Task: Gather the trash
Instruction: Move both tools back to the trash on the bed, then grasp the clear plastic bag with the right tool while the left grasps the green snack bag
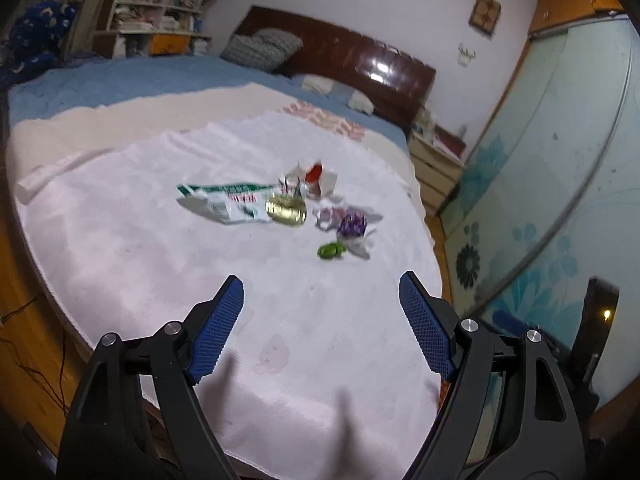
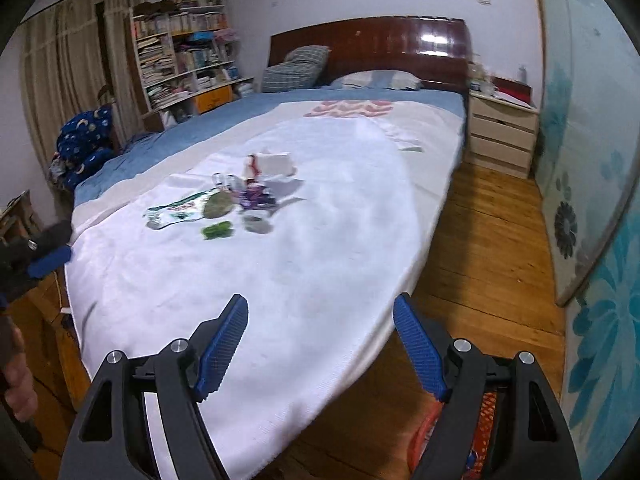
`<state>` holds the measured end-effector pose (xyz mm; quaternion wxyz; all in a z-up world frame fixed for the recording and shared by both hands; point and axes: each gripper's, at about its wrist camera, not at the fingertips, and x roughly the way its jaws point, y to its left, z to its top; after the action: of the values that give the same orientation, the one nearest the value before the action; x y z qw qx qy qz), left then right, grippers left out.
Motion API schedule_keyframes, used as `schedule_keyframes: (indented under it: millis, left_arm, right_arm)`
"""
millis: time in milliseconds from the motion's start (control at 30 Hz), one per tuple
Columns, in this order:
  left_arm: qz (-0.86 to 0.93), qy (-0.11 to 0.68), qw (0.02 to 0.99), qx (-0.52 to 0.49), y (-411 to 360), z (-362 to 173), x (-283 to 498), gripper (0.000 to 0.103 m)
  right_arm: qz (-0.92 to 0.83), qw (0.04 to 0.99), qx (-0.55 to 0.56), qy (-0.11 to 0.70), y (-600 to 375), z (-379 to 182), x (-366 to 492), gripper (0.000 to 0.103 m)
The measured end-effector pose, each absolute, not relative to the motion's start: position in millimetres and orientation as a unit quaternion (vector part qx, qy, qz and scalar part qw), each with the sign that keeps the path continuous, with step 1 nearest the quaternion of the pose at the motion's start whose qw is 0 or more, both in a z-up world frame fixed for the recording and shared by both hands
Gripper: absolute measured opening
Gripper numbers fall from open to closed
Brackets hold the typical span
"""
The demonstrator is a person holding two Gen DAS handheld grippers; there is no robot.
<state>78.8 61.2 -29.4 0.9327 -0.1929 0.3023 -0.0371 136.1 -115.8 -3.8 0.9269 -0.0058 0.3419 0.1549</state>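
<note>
A pile of trash lies on the white sheet (image 1: 160, 264) of the bed: a green-and-white wrapper (image 1: 224, 202), a flattened yellowish plastic bottle (image 1: 286, 210), a red-and-white carton (image 1: 318, 180), a purple wrapper (image 1: 352, 224) and a green wrapper (image 1: 331, 251). The same pile shows in the right wrist view, with the green-and-white wrapper (image 2: 178, 210), green wrapper (image 2: 217, 231) and purple wrapper (image 2: 256, 198). My left gripper (image 1: 322, 280) is open and empty, well short of the pile. My right gripper (image 2: 320, 300) is open and empty over the bed's near edge.
A dark wooden headboard (image 2: 384, 46) and pillows (image 2: 296, 68) are at the far end. A bedside drawer unit (image 2: 500, 136) stands right of the bed, over wood floor (image 2: 480, 264). A bookshelf (image 2: 184, 52) stands at the left. A red-orange bag (image 2: 424, 436) lies below my right gripper.
</note>
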Motion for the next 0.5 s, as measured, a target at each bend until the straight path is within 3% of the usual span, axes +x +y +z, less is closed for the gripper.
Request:
schedule_keyframes:
  millis: [267, 500]
  left_arm:
    - [-0.059, 0.33, 0.915, -0.224, 76, -50, 86, 0.08]
    - [-0.065, 0.33, 0.912, -0.233, 71, -53, 93, 0.08]
  right_arm:
    - [0.228, 0.921, -0.034, 0.313, -68, -3, 176, 0.073]
    - [0.246, 0.914, 0.016, 0.323, -44, -15, 240, 0.07]
